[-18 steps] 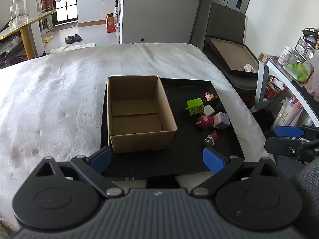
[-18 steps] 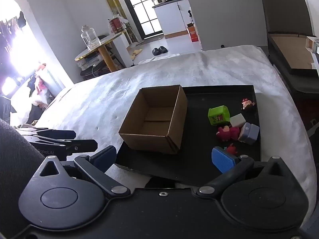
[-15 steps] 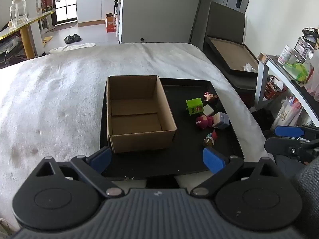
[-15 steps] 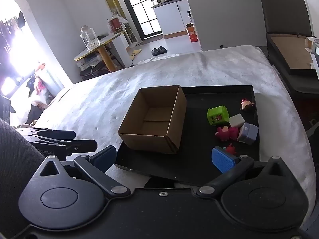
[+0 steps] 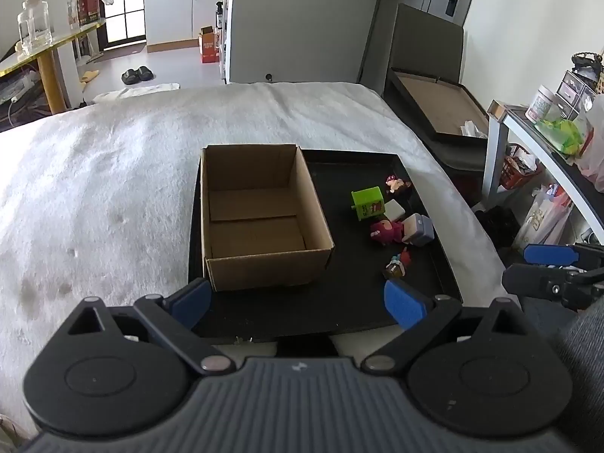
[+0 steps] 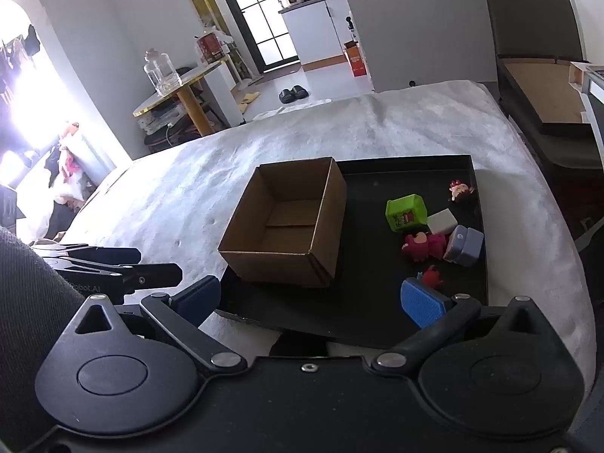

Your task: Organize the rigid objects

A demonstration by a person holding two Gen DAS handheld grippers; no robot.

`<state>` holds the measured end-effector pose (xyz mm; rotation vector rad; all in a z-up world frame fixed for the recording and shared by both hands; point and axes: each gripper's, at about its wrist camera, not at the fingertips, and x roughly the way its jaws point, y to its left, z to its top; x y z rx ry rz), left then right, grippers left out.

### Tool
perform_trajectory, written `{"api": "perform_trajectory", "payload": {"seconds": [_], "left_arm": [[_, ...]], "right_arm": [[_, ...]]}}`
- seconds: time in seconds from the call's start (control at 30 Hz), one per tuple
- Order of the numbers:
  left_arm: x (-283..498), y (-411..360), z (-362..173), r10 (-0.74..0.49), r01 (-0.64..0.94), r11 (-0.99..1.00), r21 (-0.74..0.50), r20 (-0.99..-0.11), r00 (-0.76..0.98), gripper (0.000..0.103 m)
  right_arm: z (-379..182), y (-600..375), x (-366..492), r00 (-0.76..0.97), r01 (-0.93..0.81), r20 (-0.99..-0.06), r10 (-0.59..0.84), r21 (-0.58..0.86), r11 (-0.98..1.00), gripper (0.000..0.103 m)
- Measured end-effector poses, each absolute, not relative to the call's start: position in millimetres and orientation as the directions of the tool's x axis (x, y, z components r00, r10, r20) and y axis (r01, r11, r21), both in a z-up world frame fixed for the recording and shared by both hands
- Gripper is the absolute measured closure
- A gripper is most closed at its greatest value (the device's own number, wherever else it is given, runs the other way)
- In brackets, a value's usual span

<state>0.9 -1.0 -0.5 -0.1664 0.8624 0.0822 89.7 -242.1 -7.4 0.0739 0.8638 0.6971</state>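
Note:
An open, empty cardboard box (image 5: 260, 215) (image 6: 290, 226) stands on the left part of a black tray (image 5: 339, 309) (image 6: 362, 313) on a white bed. Right of the box lie several small toys: a green cube (image 5: 368, 202) (image 6: 406, 212), a white block (image 5: 393, 209) (image 6: 442, 221), a pink figure (image 5: 387, 231) (image 6: 422, 245), a grey-lilac block (image 5: 418, 229) (image 6: 465, 244), and small figurines (image 5: 396, 185) (image 5: 397, 264). My left gripper (image 5: 296, 302) is open and empty at the tray's near edge. My right gripper (image 6: 309, 300) is open and empty, its right pad near a red figurine (image 6: 432, 275).
The white bed cover (image 5: 94, 173) spreads left of and behind the tray. A dark open case (image 5: 438, 113) and a shelf (image 5: 543, 151) with clutter stand off the bed's right side. A yellow-legged table (image 6: 181, 90) stands far left.
Both views have shifted only slightly; the box and toys stay where they were. Both grippers stay open.

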Motion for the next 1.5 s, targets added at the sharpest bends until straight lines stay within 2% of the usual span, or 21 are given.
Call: {"api": "perform_trajectory", "payload": {"seconds": [1.5], "left_arm": [[3.7, 0.7, -3.7, -0.003, -0.146, 0.981, -0.125, -0.768, 0.64, 0.005]], "right_arm": [[-4.7, -242.2, 88.2, 0.466, -0.499, -0.707, 0.531, 0.286, 0.818, 0.0]]}}
